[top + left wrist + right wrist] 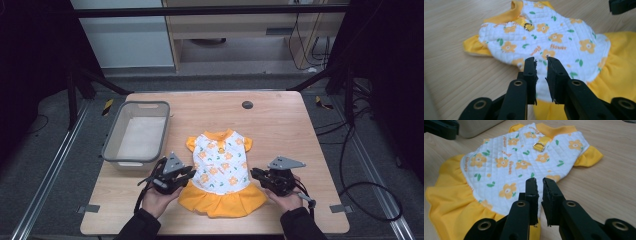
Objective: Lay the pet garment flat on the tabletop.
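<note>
wooden table (280,125) bears a flowered dress (222,170) and grey basket (136,131).

Pale wooden table (280,125), grey floor (45,165) – black cables (360,150), light cabinet (240,30) behind, dim edges

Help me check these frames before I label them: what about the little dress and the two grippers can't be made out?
- Dress edge under the left gripper: in the left gripper view its jaws cover it, so a pinch can't be confirmed.
- Same at the right gripper in the right gripper view.
- Orange lettering: too small in the high view.
- Basket floor: pale and blurred in the high view.
</note>
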`<act>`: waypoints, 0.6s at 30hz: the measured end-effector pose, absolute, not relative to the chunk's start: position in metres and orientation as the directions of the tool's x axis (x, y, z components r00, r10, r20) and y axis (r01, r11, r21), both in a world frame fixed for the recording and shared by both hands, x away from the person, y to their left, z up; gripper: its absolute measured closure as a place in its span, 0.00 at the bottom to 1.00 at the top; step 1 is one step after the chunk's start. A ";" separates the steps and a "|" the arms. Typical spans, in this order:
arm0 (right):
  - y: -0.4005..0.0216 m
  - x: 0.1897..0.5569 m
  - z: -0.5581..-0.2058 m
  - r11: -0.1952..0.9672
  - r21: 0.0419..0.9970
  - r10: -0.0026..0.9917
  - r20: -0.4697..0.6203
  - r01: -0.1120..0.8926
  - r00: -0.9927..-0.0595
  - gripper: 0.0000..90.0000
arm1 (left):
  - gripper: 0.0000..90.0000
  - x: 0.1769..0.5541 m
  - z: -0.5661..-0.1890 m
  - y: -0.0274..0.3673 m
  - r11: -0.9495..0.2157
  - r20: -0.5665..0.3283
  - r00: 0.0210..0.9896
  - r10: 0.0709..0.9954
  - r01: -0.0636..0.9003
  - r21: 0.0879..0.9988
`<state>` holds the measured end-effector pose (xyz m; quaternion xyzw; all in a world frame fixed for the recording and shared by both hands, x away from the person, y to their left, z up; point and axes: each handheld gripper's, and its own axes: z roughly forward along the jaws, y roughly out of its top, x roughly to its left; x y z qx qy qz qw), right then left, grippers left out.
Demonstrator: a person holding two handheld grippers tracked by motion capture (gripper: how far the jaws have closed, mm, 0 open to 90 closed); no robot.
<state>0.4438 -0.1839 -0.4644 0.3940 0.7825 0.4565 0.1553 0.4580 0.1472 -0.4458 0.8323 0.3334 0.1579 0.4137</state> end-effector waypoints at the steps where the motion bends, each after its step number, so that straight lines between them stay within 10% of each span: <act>1: -0.181 0.447 -0.466 0.269 0.837 0.759 0.121 0.477 -0.640 0.94 | 0.89 0.463 -0.450 0.143 -0.439 -0.014 0.727 0.686 0.429 0.789; 18: -0.144 0.476 -0.504 0.389 0.753 0.754 0.070 0.530 -0.653 0.92 | 0.91 0.471 -0.489 0.134 -0.545 0.013 0.729 0.684 0.499 0.674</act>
